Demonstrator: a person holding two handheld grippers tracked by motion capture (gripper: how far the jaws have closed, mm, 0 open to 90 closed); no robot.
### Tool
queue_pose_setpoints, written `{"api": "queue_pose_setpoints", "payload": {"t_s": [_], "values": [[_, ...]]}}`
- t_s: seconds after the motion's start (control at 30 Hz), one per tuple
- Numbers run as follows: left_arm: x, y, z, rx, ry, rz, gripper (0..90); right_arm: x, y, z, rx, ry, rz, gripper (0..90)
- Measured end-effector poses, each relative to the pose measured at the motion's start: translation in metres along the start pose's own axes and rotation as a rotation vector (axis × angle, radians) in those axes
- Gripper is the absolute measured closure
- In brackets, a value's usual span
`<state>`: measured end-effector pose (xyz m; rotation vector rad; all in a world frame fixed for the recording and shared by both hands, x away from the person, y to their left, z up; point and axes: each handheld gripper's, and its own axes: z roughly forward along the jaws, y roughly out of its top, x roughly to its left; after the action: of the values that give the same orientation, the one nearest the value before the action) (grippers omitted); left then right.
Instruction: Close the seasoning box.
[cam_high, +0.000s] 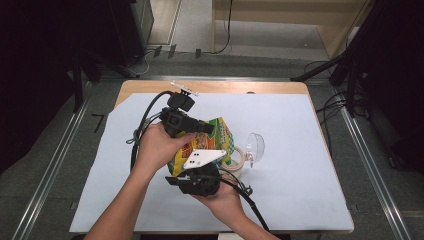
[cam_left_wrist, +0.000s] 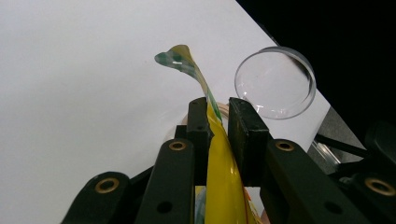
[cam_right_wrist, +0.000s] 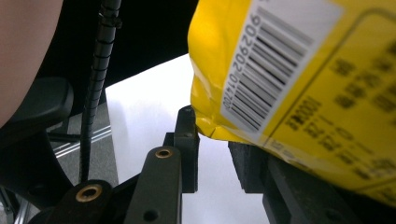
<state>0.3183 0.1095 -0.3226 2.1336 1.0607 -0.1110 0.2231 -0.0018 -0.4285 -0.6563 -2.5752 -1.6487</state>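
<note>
1. A yellow snack bag (cam_high: 207, 145) is held up between both hands over the middle of the white-covered surface (cam_high: 300, 165), just beside a roll of tape (cam_high: 239, 159) and a clear plastic cup (cam_high: 255, 146) lying on its side.
2. The left tongs (cam_left_wrist: 218, 122) are nearly closed on the bag's thin top edge: in the left gripper view both black pads press the yellow film, and a crumpled corner flares out past them.
3. The right tongs (cam_right_wrist: 215, 148) stand only a little apart at the bag's bottom corner, near the barcode. The corner sits between the jaws and seems to lie against them, though whether the far pad truly presses I cannot tell for sure (the bag hides it); I read it as a light grip.
4. Handling: the bag looks light, soft and crinkly, with glossy film that will likely slide under a weak pinch. Its body would cave in if squeezed, and the contents are probably brittle.
5. Where to hold: the flat sealed seams at top and bottom are the safest places, taken well in from the edge, so a pull does not strip the film out.
</note>
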Motion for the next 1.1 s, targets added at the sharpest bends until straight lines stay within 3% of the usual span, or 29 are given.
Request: {"api": "queue_pose_setpoints", "payload": {"t_s": [0.2,1.1], "values": [[0.0007,-0.0029,-0.0011,-0.011,0.006,0.001,79.1,0.0014,-0.0026,0.0001,0.006,-0.007,-0.027,74.2],[0.0042,0.0023,0.006,-0.013,-0.038,-0.011,78.1,-0.0005,-0.0013,-0.0052,0.014,-0.021,-0.019,74.3]]}}
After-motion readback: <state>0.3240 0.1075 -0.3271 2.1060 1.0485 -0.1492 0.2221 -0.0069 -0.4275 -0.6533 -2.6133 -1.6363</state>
